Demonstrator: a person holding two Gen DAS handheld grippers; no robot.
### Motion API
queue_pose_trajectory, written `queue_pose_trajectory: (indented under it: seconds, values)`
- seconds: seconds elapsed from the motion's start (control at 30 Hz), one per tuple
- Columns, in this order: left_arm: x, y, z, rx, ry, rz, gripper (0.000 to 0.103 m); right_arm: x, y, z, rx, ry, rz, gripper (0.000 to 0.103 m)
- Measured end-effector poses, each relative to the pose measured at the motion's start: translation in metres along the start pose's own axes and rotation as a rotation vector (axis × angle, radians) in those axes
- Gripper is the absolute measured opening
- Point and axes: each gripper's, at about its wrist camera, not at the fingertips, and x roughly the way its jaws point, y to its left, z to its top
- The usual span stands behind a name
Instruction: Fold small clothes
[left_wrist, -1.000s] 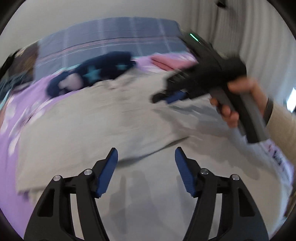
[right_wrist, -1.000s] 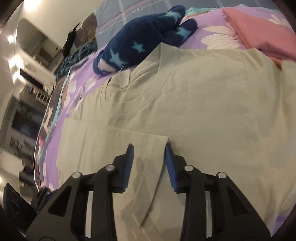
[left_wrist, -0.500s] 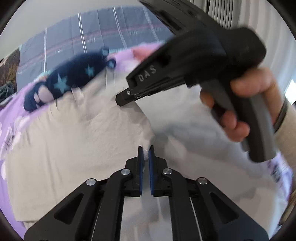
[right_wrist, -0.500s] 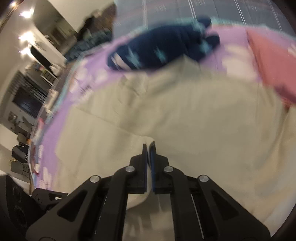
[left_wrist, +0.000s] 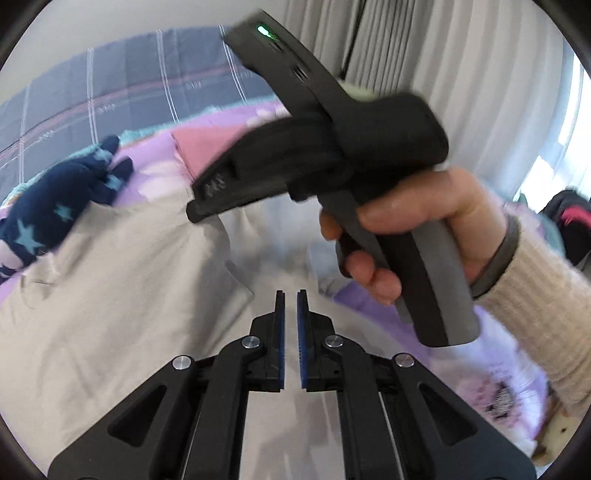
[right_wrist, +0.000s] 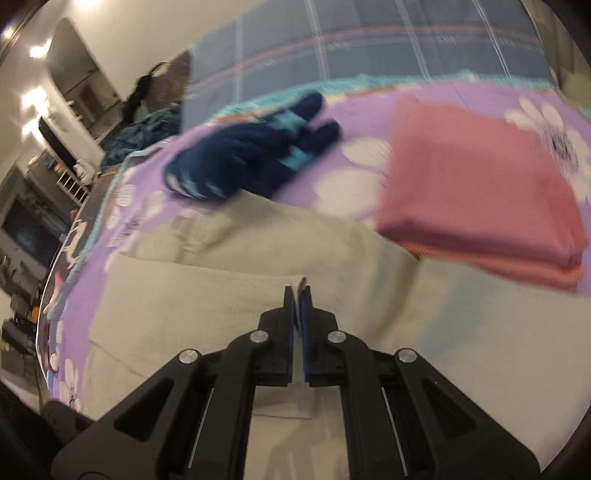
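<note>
A beige T-shirt (left_wrist: 110, 314) lies spread on the bed, one side folded over itself. My left gripper (left_wrist: 290, 295) is shut on a lifted edge of it. A hand (left_wrist: 406, 221) holds my right gripper (left_wrist: 195, 212) just ahead, its tip pinching the same edge further up. In the right wrist view the right gripper (right_wrist: 297, 291) is shut on the beige T-shirt (right_wrist: 184, 295), and a small corner of cloth pokes out above its pads.
A navy garment with pale stars (right_wrist: 251, 155) lies beyond the shirt's collar. A folded pink garment (right_wrist: 480, 184) sits at the far right, close to the shirt. The purple flowered bedsheet (left_wrist: 388, 314) shows around them. Curtains (left_wrist: 461, 55) hang behind.
Both grippers went from open to shut on the shirt's edge. They then carried it across the shirt toward the pink garment, uncovering purple sheet on the right.
</note>
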Motion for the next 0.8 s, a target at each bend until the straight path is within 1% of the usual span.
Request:
queue_pose_trajectory:
  seconds: [0.07,0.1,0.13,0.17,0.2,0.23,0.27,0.3,0.33,0.37,0.4,0.43,0.5,0.57,0.67,0.7,0.73,0.77,0.8]
  values:
    - [0.011,0.008,-0.005,0.003,0.036,0.01,0.005,0.013,-0.01,-0.008,0.019,0.015,-0.011,0.005]
    - [0.013,0.011,-0.009,-0.003,0.048,0.014,0.005,0.015,-0.011,-0.012,0.011,0.019,-0.049,0.007]
    - [0.01,0.015,-0.013,-0.013,0.053,0.02,0.009,0.014,-0.013,-0.015,0.005,0.016,-0.083,0.021]
    - [0.004,0.021,-0.017,-0.028,0.05,0.028,0.022,0.012,-0.014,-0.017,0.001,0.007,-0.097,0.033]
    - [-0.005,0.028,-0.021,-0.043,0.036,0.038,0.03,0.006,-0.015,-0.02,-0.002,-0.016,-0.096,0.034]
    - [-0.02,0.037,-0.027,-0.062,0.005,0.065,0.043,-0.001,-0.015,-0.022,-0.004,-0.034,-0.099,0.035]
    - [-0.036,0.046,-0.034,-0.076,-0.03,0.1,0.045,-0.006,-0.014,-0.024,-0.007,-0.044,-0.099,0.036]
    - [-0.051,0.056,-0.043,-0.085,-0.054,0.139,0.045,-0.012,-0.015,-0.027,-0.011,-0.053,-0.086,0.036]
    - [-0.061,0.066,-0.049,-0.094,-0.064,0.172,0.046,-0.02,-0.014,-0.033,-0.011,-0.058,-0.06,0.036]
    - [-0.072,0.076,-0.059,-0.11,-0.074,0.216,0.051,-0.025,-0.014,-0.04,-0.008,-0.055,-0.032,0.037]
    - [-0.088,0.09,-0.072,-0.137,-0.084,0.282,0.053,-0.029,-0.013,-0.046,-0.005,-0.045,-0.001,0.037]
    - [-0.097,0.098,-0.081,-0.157,-0.089,0.321,0.056,-0.031,-0.012,-0.057,-0.005,-0.022,0.035,0.037]
    - [-0.119,0.123,-0.103,-0.216,-0.086,0.406,0.058,-0.031,-0.006,-0.07,-0.006,0.012,0.056,0.037]
    - [-0.139,0.149,-0.125,-0.291,-0.077,0.502,0.061,-0.025,0.002,-0.081,-0.017,0.051,0.038,0.037]
    - [-0.165,0.178,-0.154,-0.393,-0.056,0.661,0.061,-0.014,0.008,-0.08,-0.012,0.053,-0.022,0.037]
    - [-0.168,0.187,-0.157,-0.413,-0.051,0.681,0.061,-0.01,0.008,-0.078,0.005,0.047,-0.029,0.037]
    - [-0.174,0.196,-0.166,-0.45,-0.043,0.696,0.061,-0.004,0.009,-0.075,0.018,0.042,-0.04,0.03]
    - [-0.179,0.201,-0.172,-0.471,-0.038,0.702,0.061,0.0,0.011,-0.073,0.015,0.038,-0.055,0.004]
    - [-0.182,0.205,-0.178,-0.497,-0.031,0.709,0.061,0.004,0.013,-0.072,0.011,0.049,-0.058,0.004]
